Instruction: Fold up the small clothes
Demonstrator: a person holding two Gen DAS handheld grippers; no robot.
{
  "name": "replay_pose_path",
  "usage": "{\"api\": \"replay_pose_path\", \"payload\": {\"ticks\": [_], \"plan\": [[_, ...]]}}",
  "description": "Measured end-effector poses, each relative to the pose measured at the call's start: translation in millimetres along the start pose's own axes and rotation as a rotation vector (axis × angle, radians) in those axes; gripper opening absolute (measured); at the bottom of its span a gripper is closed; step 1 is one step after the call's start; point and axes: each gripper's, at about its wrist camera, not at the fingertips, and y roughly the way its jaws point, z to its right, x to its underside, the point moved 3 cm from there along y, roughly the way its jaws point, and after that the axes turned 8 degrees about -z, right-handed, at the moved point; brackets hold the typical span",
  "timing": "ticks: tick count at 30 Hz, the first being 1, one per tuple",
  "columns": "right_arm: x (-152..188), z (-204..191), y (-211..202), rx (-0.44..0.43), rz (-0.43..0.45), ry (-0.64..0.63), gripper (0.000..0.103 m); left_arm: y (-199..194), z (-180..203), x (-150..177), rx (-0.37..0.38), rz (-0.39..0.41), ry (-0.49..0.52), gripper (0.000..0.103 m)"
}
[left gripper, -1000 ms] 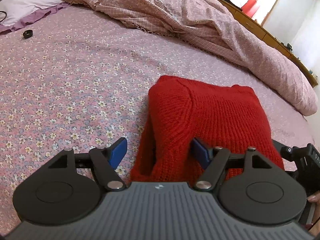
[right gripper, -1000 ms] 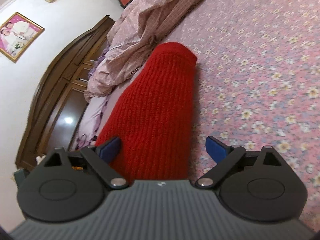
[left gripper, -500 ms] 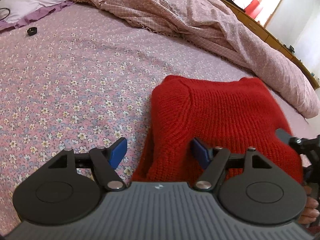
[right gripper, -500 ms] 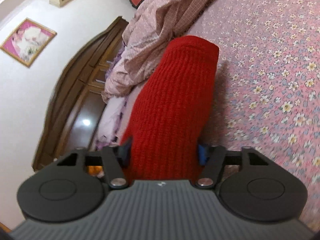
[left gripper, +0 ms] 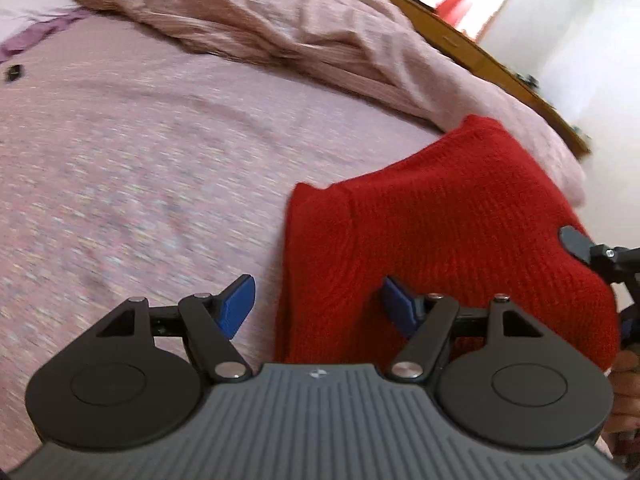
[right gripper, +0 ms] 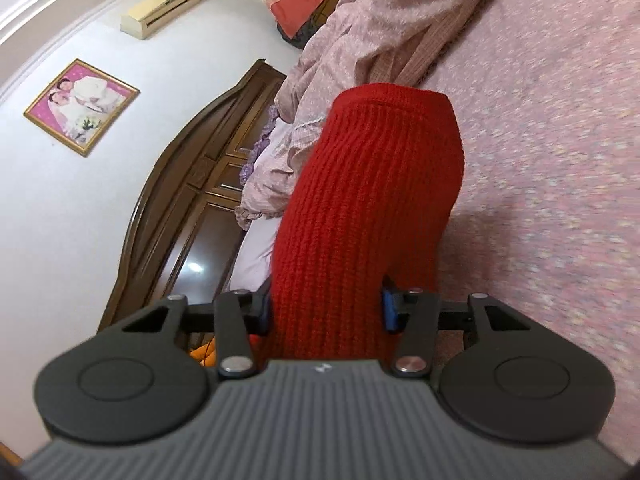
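change: the right gripper (right gripper: 326,308), spread a second ago, is now clenched on the red knit garment (left gripper: 452,240) and has raised its far end off the floral bedsheet (left gripper: 140,168).
left gripper (left gripper: 316,304): released, blue fingers (left gripper: 238,306) apart, the garment's near left edge between them.
garment: bed's right side, near the pink quilt (left gripper: 280,36).

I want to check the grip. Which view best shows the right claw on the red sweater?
The right wrist view: the right claw has both blue pads pressed into the red sweater. The left wrist view shows only one black finger tip at the sweater's right edge, the contact hidden.
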Motion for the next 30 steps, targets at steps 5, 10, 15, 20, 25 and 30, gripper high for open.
{"api": "replay_pose_path", "payload": {"ticks": [5,10,15,20,25,30], "plan": [[8,18,-53,0.006,0.001,0.02,0.052,5,54,25,0.068,-0.048,0.095,0.075],[16,47,-106,0.036,0.033,0.074,0.052,19,99,49,0.098,-0.112,0.193,0.075],[28,76,-137,0.083,0.046,0.093,0.053,28,122,70,0.08,-0.153,0.251,0.075],[42,116,-138,0.246,0.052,0.059,0.056,31,128,78,0.065,-0.172,0.254,0.075],[63,130,-141,0.242,0.09,0.083,0.056,30,133,81,0.023,-0.153,0.299,0.075],[69,123,-139,0.288,0.105,0.032,0.06,30,128,86,0.009,-0.16,0.279,0.076]]}}
